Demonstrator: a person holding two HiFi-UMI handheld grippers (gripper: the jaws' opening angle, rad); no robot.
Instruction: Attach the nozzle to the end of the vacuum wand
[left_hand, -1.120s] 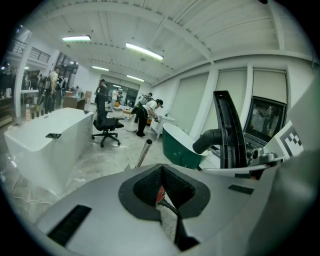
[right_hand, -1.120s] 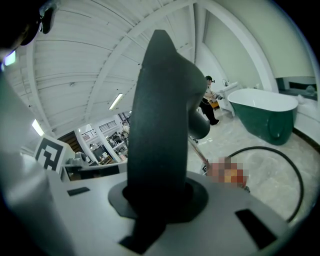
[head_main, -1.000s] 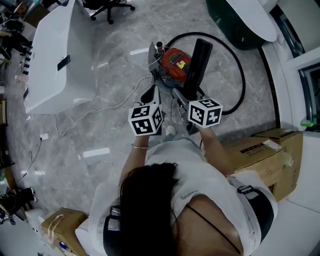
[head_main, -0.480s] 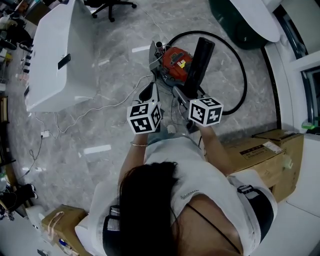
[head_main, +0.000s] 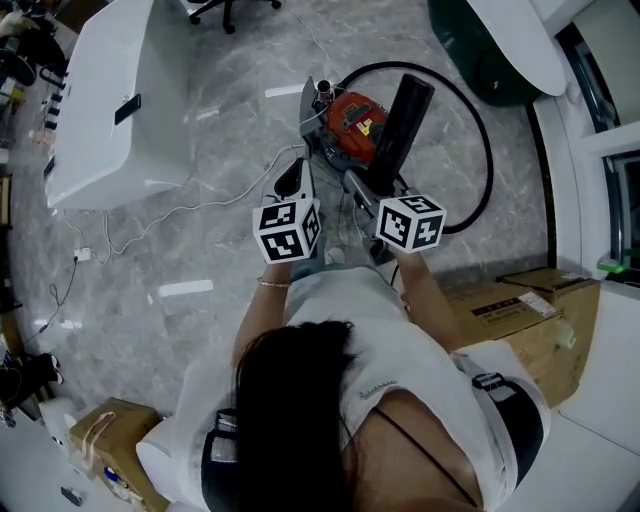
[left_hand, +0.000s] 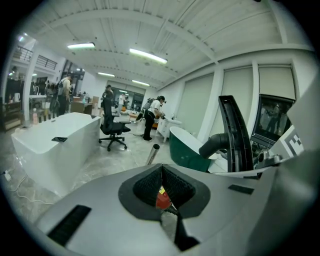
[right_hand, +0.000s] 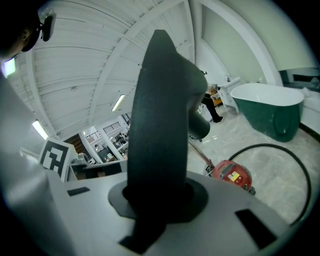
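My right gripper (head_main: 381, 186) (right_hand: 160, 197) is shut on a tall black nozzle (head_main: 398, 118) (right_hand: 161, 115), which it holds up over the red vacuum body (head_main: 352, 118) (right_hand: 231, 174). The nozzle (left_hand: 235, 135) also rises at the right of the left gripper view, its grey neck turned left. My left gripper (head_main: 297, 182) (left_hand: 162, 192) is shut with nothing in it, just left of the vacuum. The metal wand's open end (head_main: 321, 91) (left_hand: 152, 154) stands up beyond it. A black hose (head_main: 478, 120) loops round the vacuum on the floor.
A white bathtub (head_main: 110, 110) stands at the left and a green one (head_main: 480, 55) at the top right. Cardboard boxes (head_main: 530, 315) sit at my right, another box (head_main: 105, 440) at the lower left. A white cable (head_main: 180, 212) trails across the marble floor. People stand far off.
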